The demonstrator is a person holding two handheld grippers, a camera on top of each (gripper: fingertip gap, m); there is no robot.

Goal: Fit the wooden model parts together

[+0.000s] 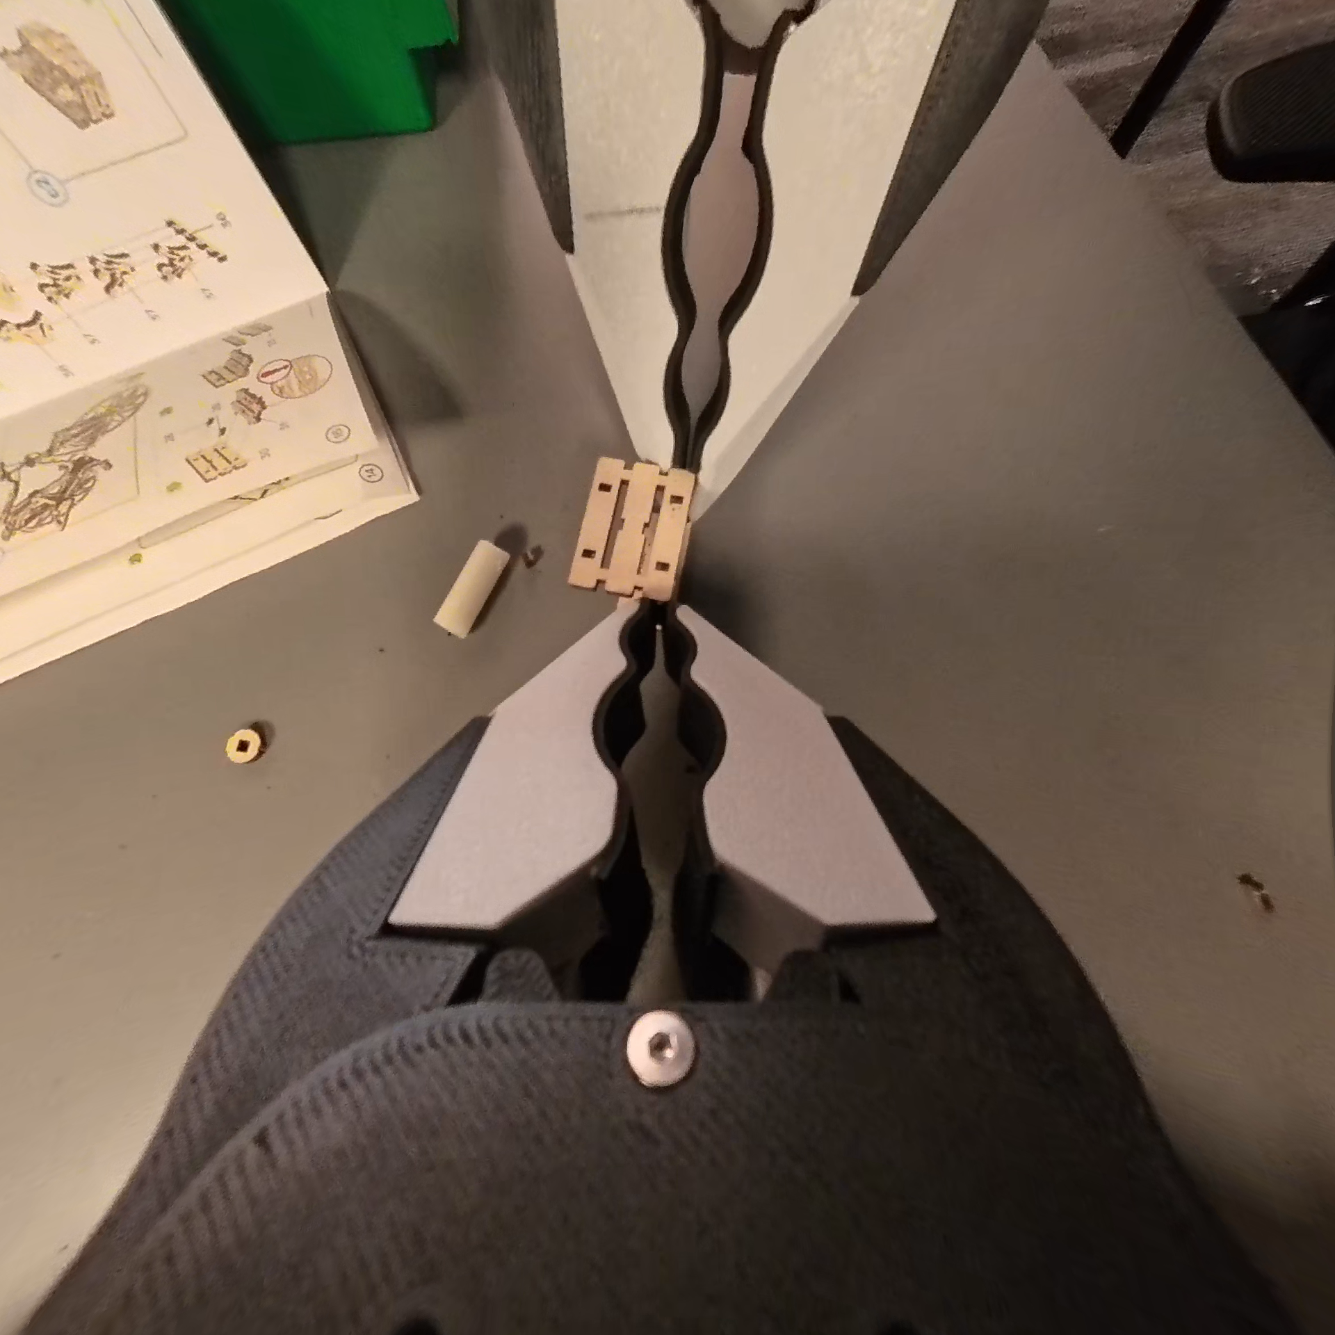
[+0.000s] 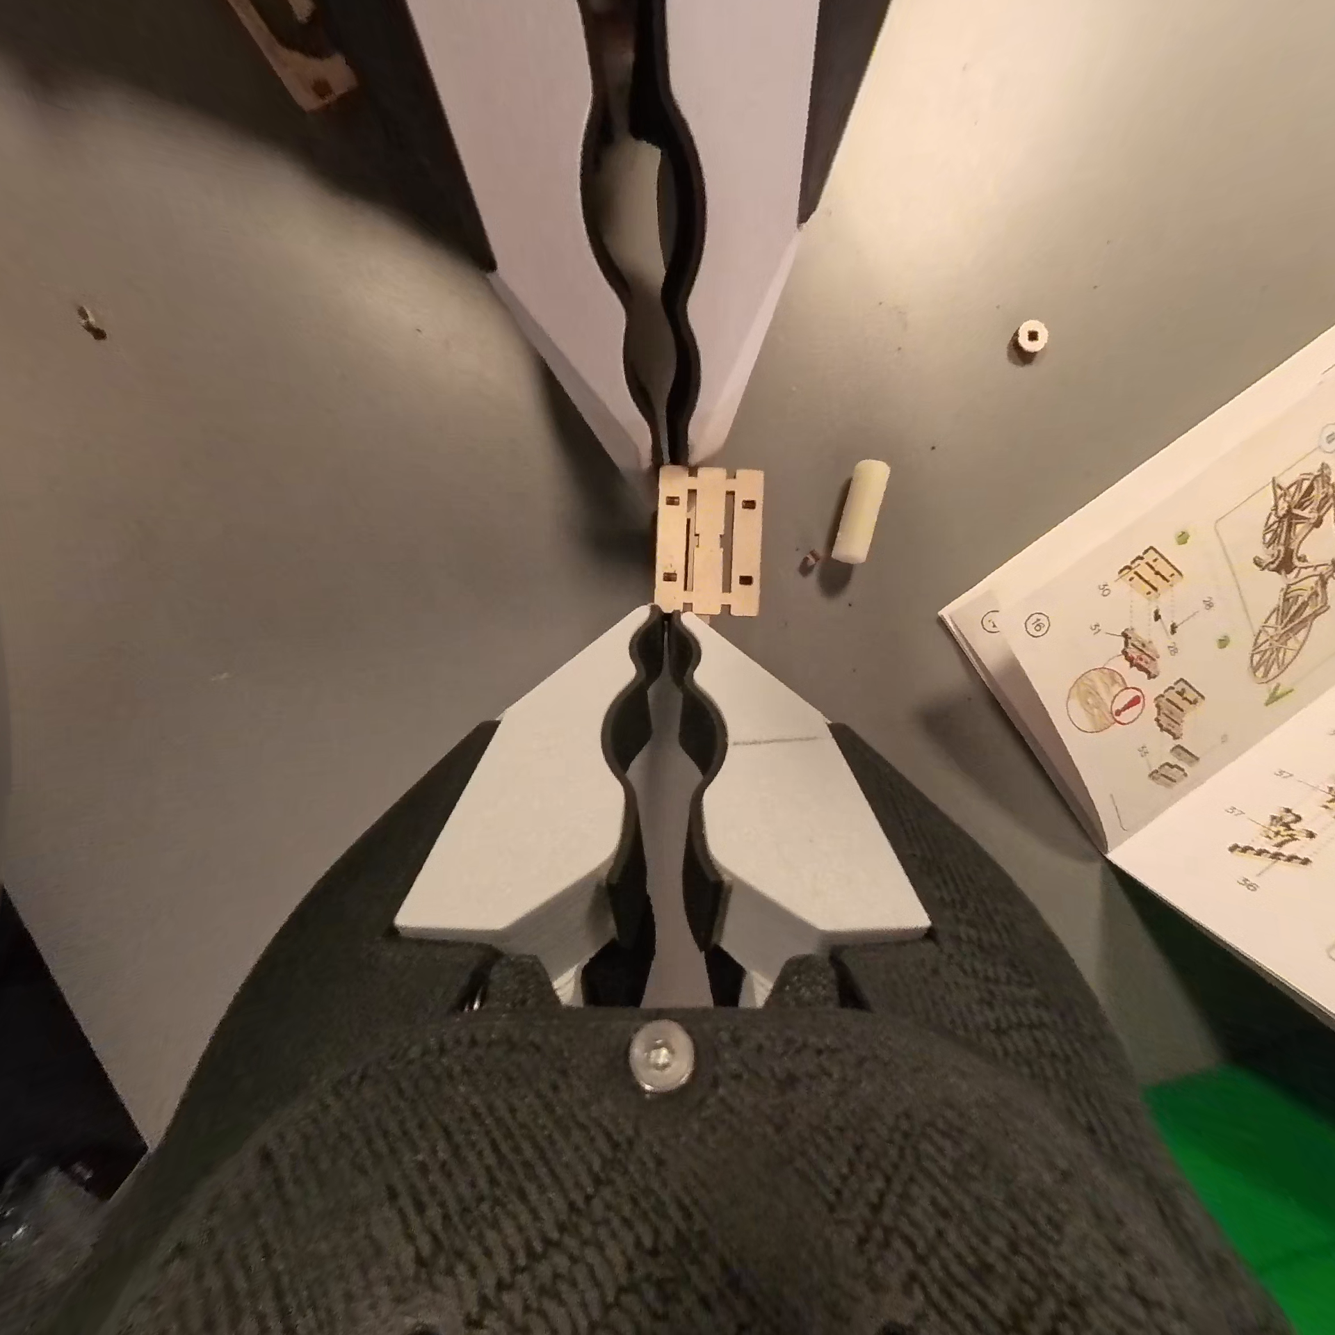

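A small pale wooden slotted part (image 1: 636, 531) hangs above the grey table (image 1: 1011, 578), held from two opposite ends. My left gripper (image 1: 659, 614) is shut on its near edge. My right gripper (image 1: 686, 456) comes in from the far side, shut on the opposite edge. In the right wrist view the same wooden part (image 2: 711, 531) sits between my right gripper (image 2: 668, 614), shut on its near edge, and my left gripper (image 2: 672, 459) across from it. The part looks like several thin slotted plates fitted side by side.
A pale short cylinder (image 1: 473, 589) (image 2: 860, 520) and a small wooden ring (image 1: 245, 744) (image 2: 1029, 341) lie on the table. An open instruction booklet (image 1: 144, 404) (image 2: 1156, 722) and a green box (image 1: 325, 65) are nearby. A wooden strip (image 2: 303, 65) lies farther off. Less than 4 cm separates the two grippers' tips. My left gripper's tips are some 5 centimeters from the pale short cylinder (image 1: 473, 589). It turns up in the right wrist view (image 2: 860, 508) as well.
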